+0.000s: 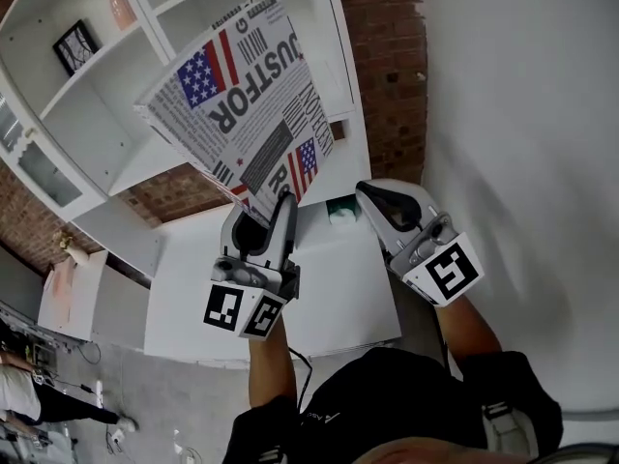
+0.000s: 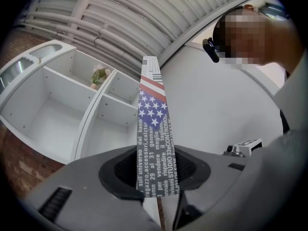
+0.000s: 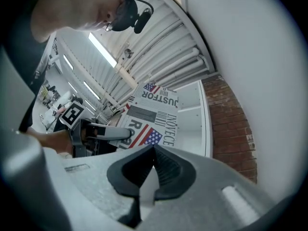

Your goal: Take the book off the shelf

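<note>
The book (image 1: 242,104) has a newspaper-print cover with American flags and big black letters. It is held up in the air, tilted, in front of the white shelf unit (image 1: 106,114). My left gripper (image 1: 276,206) is shut on the book's lower edge. In the left gripper view the book's spine (image 2: 154,124) stands upright between the pads of the left gripper (image 2: 156,177). My right gripper (image 1: 372,196) hangs just to the right of the book, shut with nothing in it. The right gripper view shows the right gripper (image 3: 154,150) with its tips together, the book (image 3: 154,114) and the left gripper (image 3: 122,134) beyond.
A white cabinet top (image 1: 338,298) lies under both grippers, with a small green-and-white object (image 1: 340,211) at its back. The shelf unit holds a framed picture (image 1: 75,44) and a potted plant (image 1: 116,3). A brick wall (image 1: 387,75) stands behind and a white wall (image 1: 522,114) to the right.
</note>
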`<action>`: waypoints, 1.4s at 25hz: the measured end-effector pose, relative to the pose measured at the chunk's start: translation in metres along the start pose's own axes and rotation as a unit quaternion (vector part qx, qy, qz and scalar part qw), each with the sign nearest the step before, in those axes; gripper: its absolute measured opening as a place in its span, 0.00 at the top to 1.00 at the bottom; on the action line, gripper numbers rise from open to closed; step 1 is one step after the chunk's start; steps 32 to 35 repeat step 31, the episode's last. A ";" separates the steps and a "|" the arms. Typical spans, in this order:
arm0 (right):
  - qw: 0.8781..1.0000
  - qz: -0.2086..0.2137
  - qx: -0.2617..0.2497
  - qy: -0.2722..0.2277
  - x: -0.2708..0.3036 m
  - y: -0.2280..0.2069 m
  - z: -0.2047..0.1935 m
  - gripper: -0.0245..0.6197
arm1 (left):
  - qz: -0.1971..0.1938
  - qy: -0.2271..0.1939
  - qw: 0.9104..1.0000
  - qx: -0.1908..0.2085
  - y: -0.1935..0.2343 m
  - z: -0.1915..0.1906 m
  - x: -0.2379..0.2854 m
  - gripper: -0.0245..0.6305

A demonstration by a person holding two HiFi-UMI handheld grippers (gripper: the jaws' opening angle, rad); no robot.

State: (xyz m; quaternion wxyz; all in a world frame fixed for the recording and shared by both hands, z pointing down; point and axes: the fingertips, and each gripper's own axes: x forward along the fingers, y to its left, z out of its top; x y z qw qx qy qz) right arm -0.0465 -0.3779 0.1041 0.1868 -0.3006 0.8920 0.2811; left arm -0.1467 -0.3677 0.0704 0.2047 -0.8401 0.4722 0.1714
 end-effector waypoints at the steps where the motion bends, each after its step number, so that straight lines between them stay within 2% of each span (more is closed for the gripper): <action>1: 1.000 -0.002 0.005 0.006 -0.001 0.000 -0.002 0.96 | 0.001 0.006 1.000 -0.006 -0.001 -0.002 -0.002 0.72; 4: 1.000 -0.007 0.018 0.020 0.000 -0.001 -0.006 0.96 | 0.001 0.005 1.000 -0.011 -0.003 -0.003 -0.001 0.72; 20: 0.999 -0.009 0.008 0.034 -0.001 -0.001 -0.002 0.96 | 0.000 0.006 1.000 -0.019 -0.002 -0.004 -0.002 0.72; 35: 1.000 -0.003 -0.008 0.025 -0.001 -0.003 -0.003 0.96 | 0.001 0.009 1.000 -0.017 -0.002 -0.003 -0.003 0.72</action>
